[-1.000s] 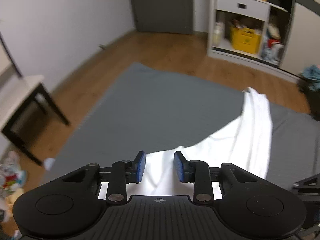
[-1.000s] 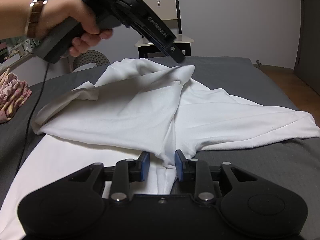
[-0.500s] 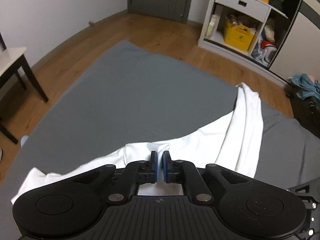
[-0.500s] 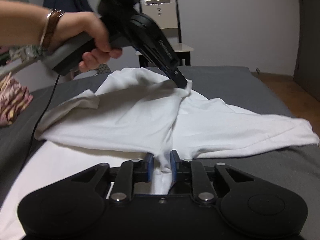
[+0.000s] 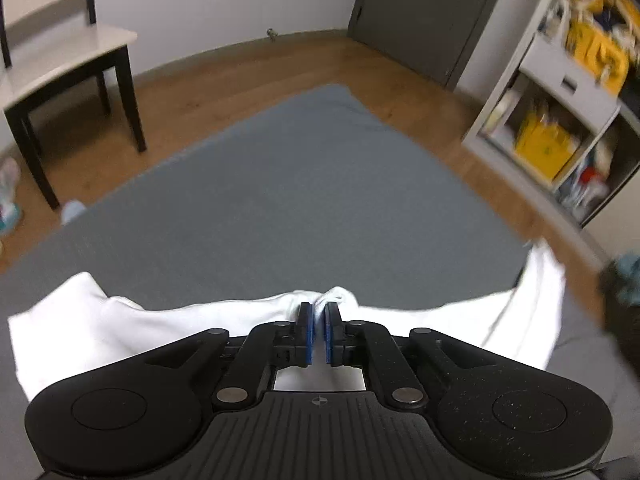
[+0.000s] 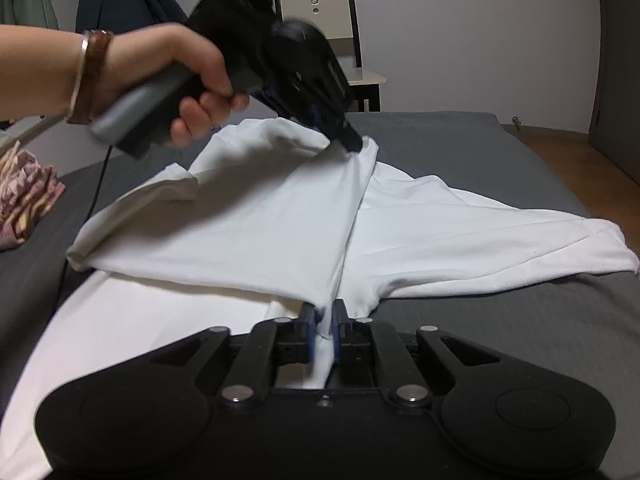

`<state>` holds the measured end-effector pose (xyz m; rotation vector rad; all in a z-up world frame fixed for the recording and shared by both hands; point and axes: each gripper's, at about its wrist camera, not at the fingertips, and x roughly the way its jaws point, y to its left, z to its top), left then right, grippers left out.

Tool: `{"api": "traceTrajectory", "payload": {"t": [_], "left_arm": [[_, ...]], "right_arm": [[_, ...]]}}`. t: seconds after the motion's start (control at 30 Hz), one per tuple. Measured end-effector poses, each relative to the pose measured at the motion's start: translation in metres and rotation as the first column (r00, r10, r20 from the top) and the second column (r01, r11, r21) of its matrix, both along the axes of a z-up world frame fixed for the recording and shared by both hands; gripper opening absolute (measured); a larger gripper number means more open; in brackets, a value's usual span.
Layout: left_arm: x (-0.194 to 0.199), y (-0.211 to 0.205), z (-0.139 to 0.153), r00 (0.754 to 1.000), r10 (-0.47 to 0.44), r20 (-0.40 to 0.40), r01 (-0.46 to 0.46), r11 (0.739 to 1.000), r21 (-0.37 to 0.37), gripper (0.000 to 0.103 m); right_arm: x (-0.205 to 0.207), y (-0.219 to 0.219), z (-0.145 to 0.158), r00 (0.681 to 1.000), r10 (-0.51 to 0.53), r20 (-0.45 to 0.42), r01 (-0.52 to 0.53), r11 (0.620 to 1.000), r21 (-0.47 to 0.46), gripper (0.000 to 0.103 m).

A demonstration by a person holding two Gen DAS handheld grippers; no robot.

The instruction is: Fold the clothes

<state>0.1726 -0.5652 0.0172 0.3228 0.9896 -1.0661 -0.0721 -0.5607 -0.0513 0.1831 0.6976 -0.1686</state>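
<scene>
Left tool (image 5: pixel 319 330) pinching white garment (image 6: pixel 256 232) | right tool (image 6: pixel 324 330) likewise, apparently its hem

Bed (image 6: pixel 500 332) covered in a dark grey sheet, white garment (image 6: pixel 248 236) spread across it with one half folded over and a sleeve reaching right, crumpled pink patterned cloth (image 6: pixel 24 204) on the sheet at the left edge, wooden floor (image 5: pixel 420 88) around the bed

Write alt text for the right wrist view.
The right gripper is shut on a fold of a white garment spread over a grey bed. Farther off, a hand holds the left gripper, which pinches the same garment's far end.
</scene>
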Motion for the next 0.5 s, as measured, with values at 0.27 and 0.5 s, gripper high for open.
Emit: {"api": "traceTrajectory", "payload": {"t": [0.27, 0.5], "left_arm": [[0.010, 0.093, 0.039, 0.984, 0.164, 0.066, -0.156, 0.981, -0.113, 0.005], [-0.059, 0.188, 0.024, 0.942, 0.148, 0.300, -0.157, 0.988, 0.007, 0.006]], "right_arm": [[0.001, 0.002, 0.001, 1.000, 0.004, -0.010, -0.004, 1.000, -0.007, 0.013], [0.001, 0.004, 0.001, 1.000, 0.009, -0.018, -0.010, 1.000, -0.019, 0.017]]}}
